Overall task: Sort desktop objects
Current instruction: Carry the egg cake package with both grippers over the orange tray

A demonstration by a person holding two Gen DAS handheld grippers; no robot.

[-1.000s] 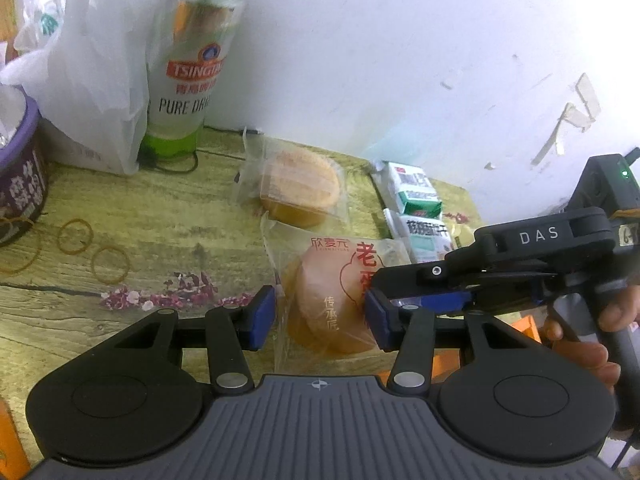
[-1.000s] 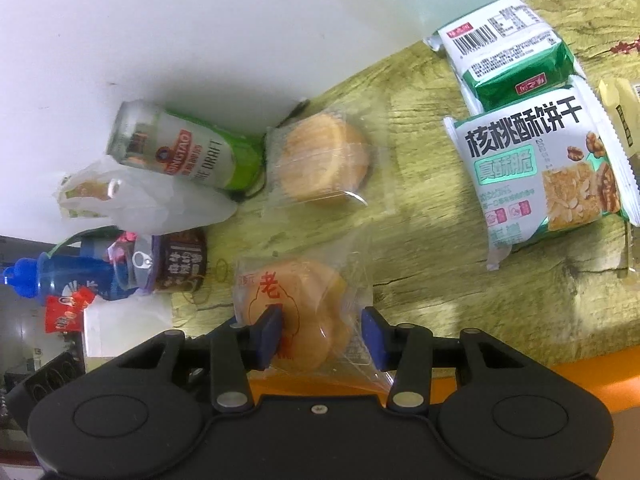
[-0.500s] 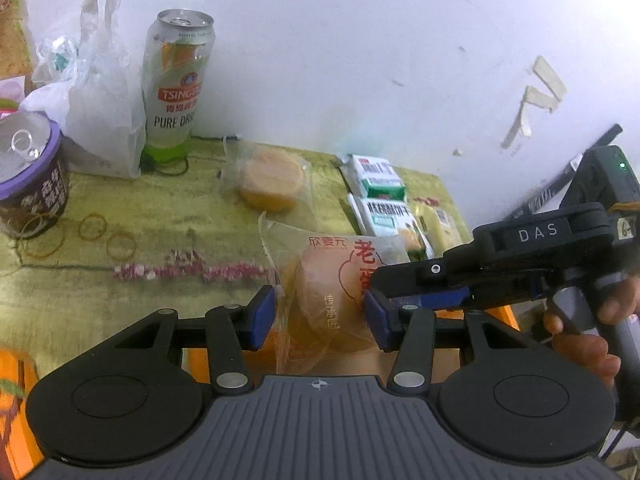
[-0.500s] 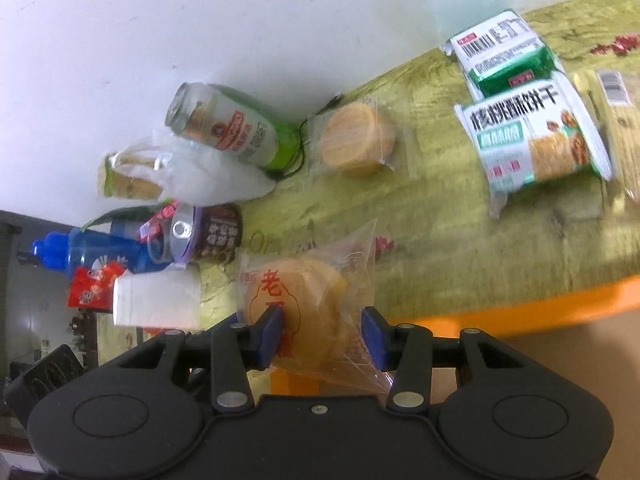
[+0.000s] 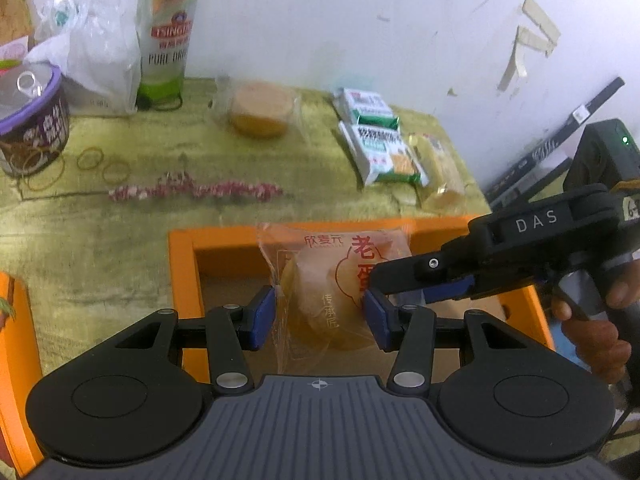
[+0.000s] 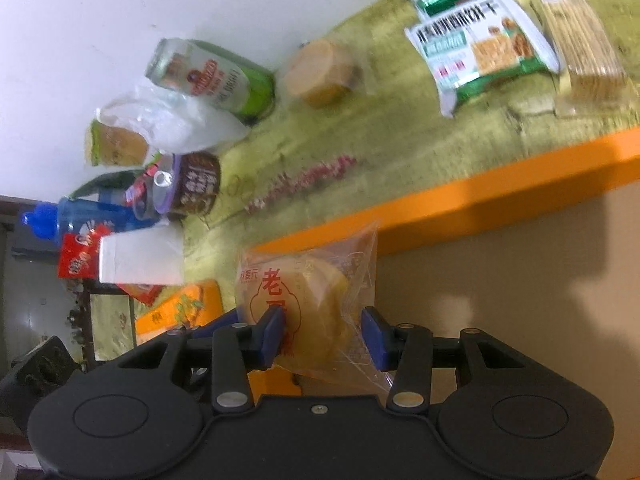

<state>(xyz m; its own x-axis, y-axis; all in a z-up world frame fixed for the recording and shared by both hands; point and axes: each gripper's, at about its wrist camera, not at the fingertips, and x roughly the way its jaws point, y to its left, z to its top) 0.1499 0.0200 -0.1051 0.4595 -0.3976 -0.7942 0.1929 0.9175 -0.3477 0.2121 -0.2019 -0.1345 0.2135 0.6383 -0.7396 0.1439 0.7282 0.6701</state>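
Hanging between both sets of blue pads, the packaged cake (image 5: 320, 292) sits above the open orange box (image 5: 182, 264), just ahead of the left gripper (image 5: 320, 314) and gripped from its right side by the right gripper (image 6: 324, 336). Both grippers are clamped on the packet, their jaws partly closed against the crinkled clear wrapper and the soft round cake inside. It looks light and squashy, so a firm squeeze would likely dent it; the film is slick and may slide, which makes the sealed edges or the cake's thick middle the safer places to hold.

Beyond the left gripper, the tabletop (image 5: 120, 232) carries a second wrapped cake (image 5: 260, 114), green biscuit packs (image 5: 380, 148) and a tall beer can (image 5: 166, 32).

Much of the box floor is hidden behind the packet and gripper bodies. How firmly each pad bites through the wrapper is hard to judge, and the far items are blurred. The person's hand (image 5: 596, 332) is cut off at the edge.
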